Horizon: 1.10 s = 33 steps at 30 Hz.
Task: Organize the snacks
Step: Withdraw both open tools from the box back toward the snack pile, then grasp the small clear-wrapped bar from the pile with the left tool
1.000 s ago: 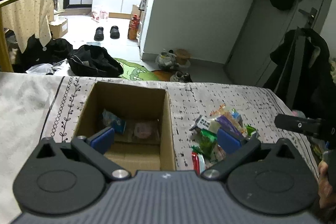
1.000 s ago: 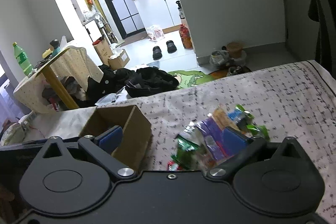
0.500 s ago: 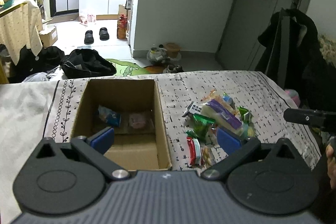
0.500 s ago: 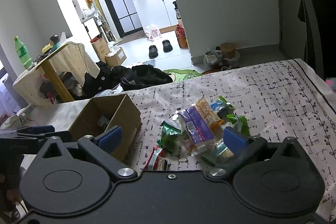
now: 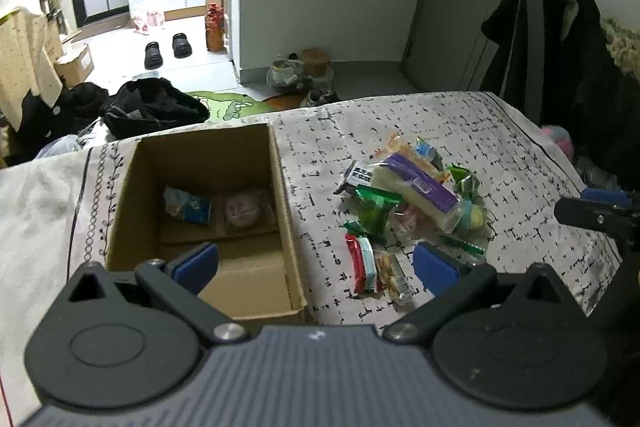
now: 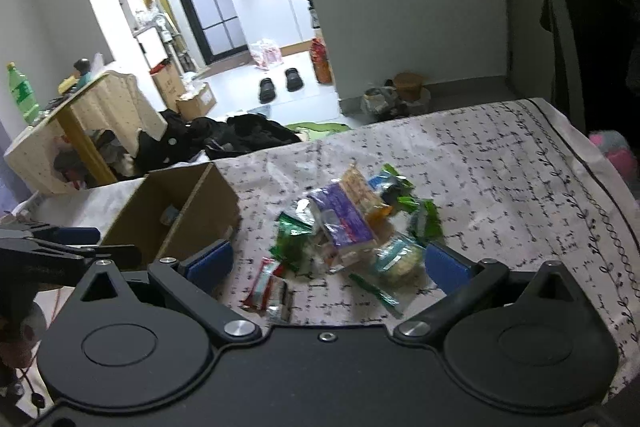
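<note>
An open cardboard box stands on the patterned cloth. Inside lie a blue-white packet and a pink round snack. To its right is a pile of snacks with a long purple-white pack on top and a red packet at the near edge. My left gripper is open, held above the box's near right corner. My right gripper is open over the pile's near side, with nothing held. Each gripper shows at the edge of the other's view.
The cloth-covered table ends at the far side, with a black bag and clutter on the floor beyond. A draped side table with a green bottle stands at left. Dark coats hang at right.
Both grippers have pulled back and risen, so the box and the snack pile look farther away and more fully in view. Both stay open and the snacks have not moved.
</note>
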Available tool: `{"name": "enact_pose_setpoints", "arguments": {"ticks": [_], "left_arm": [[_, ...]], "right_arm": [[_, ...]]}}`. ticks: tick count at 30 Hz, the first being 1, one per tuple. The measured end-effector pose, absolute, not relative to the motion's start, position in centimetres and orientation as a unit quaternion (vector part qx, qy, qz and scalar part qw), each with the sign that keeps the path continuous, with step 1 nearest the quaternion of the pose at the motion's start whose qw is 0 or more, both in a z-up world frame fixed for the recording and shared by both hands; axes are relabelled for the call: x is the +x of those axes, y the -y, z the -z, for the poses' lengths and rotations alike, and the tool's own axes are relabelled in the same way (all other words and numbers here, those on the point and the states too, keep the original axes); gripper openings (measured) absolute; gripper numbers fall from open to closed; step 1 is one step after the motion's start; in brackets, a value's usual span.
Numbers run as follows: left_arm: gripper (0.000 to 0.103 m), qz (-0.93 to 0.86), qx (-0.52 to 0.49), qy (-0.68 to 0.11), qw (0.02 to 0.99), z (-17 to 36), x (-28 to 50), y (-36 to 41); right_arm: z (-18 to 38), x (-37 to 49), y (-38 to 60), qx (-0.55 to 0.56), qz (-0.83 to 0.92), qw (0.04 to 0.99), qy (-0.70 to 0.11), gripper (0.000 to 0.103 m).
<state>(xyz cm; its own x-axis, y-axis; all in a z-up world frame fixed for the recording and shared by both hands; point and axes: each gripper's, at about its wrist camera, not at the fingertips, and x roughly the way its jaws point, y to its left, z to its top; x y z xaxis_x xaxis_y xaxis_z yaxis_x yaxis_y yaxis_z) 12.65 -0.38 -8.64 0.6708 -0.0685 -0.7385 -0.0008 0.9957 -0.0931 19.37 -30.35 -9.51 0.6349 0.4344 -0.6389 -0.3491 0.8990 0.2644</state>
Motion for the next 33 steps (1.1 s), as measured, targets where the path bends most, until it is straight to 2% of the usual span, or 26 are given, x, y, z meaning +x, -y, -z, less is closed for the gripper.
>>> {"name": "enact_pose_setpoints", "arguments": {"ticks": [7,12,16,18,24,26,33], "left_arm": [[0.102,0.052,-0.030,-0.408,0.911,9.2,14.2,2.0],[0.098,0.091,-0.023,-0.418,0.904,9.9,15.6,3.7],[0.086,0.110,-0.010,-0.437,0.893,11.0,16.9,5.0],[0.084,0.114,-0.013,-0.446,0.887,11.6,17.6,5.4],[0.062,0.114,-0.031,-0.469,0.875,13.7,19.3,6.6],[0.052,0.115,-0.033,-0.479,0.870,14.5,19.6,7.0],[0.036,0.095,-0.051,-0.514,0.851,17.6,20.4,7.9]], "right_arm": [[10.7,20.2,31.2,0.065,-0.195,0.898,-0.388,0.103],[11.2,20.9,31.6,0.063,-0.187,0.898,-0.394,0.103],[11.6,21.5,31.8,0.067,-0.181,0.897,-0.399,0.099],[11.9,21.8,31.8,0.070,-0.176,0.895,-0.404,0.093],[12.8,22.7,31.8,0.079,-0.173,0.890,-0.415,0.081],[13.0,22.9,31.6,0.078,-0.179,0.888,-0.415,0.079],[13.7,23.1,30.8,0.071,-0.195,0.883,-0.421,0.075]]}}
